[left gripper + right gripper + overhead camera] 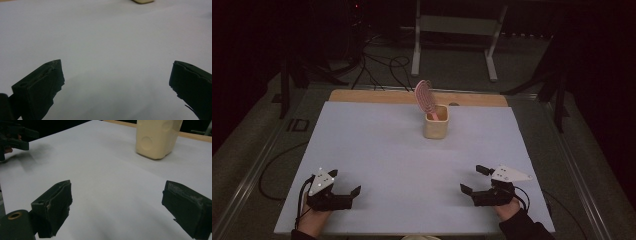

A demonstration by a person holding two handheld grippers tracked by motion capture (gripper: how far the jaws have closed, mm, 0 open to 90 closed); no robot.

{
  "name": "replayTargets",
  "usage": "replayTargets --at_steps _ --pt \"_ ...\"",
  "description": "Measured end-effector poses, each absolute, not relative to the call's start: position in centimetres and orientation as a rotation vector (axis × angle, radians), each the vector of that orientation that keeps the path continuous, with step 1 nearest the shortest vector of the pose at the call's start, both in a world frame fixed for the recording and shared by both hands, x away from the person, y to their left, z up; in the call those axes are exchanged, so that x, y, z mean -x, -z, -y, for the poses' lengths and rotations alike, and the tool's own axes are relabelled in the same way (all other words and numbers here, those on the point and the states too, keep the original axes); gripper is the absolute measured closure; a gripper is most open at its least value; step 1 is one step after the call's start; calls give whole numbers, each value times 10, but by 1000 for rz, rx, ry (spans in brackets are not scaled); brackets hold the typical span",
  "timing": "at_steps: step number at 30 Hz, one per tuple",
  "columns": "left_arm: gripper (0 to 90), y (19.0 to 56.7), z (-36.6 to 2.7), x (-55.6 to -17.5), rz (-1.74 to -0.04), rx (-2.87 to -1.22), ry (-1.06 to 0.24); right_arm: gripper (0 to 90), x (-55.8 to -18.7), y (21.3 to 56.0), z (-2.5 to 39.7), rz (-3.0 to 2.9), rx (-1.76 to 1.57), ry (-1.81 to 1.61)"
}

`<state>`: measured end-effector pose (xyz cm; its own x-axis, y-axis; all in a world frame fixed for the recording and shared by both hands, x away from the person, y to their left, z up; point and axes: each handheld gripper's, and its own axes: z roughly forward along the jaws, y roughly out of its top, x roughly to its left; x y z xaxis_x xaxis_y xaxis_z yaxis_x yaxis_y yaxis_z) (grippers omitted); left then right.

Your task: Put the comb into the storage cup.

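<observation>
A pale cream holder (435, 122) stands upright on the worktop (377, 150), near the far edge and a little right of the middle. A pink brush (425, 97) with a round, ribbed head stands in it, handle down, with the head rising above the rim and leaning toward the far left. In the right gripper view the holder (156, 137) shows at the upper right as a rounded block with shallow round dimples in its side, its base resting on the white sheet. In the left gripper view a sliver of its base (142, 1) sits at the top edge.

The worktop is covered by a white sheet, and a strip of bare wood (377, 95) shows along the far edge.

The left hand-held gripper (347, 184) rests near the front left corner of the worktop, held by the person's left hand (314, 212), jaws spread wide and nothing between them; a grey three-cornered plate lies on top of it. In its own view the two black jaws stand far apart over bare white sheet.

The right hand-held gripper (473, 180) sits near the front right corner, held by the right hand (507, 210) in a dark sleeve, and also carries a grey plate. Its jaws are spread wide as well, with only white sheet between them. In the right gripper view the left hand-held gripper (15, 137) shows at the upper left corner, well apart from the holder.

Both hand-held grippers are well apart from the holder and from each other.
</observation>
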<state>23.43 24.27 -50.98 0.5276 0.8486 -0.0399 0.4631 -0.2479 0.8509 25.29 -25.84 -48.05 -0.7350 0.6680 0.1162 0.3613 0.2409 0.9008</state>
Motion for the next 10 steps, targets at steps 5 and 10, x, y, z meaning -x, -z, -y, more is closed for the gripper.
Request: replayTargets --at_steps 5,10 --pt "1 510 -243 -234 -1078 -1878 -547 90 -253 481 259 -2226 -962 -1492" --pt "1 510 -242 -234 -1077 -1876 -546 90 -253 481 259 -2226 -959 -1489"
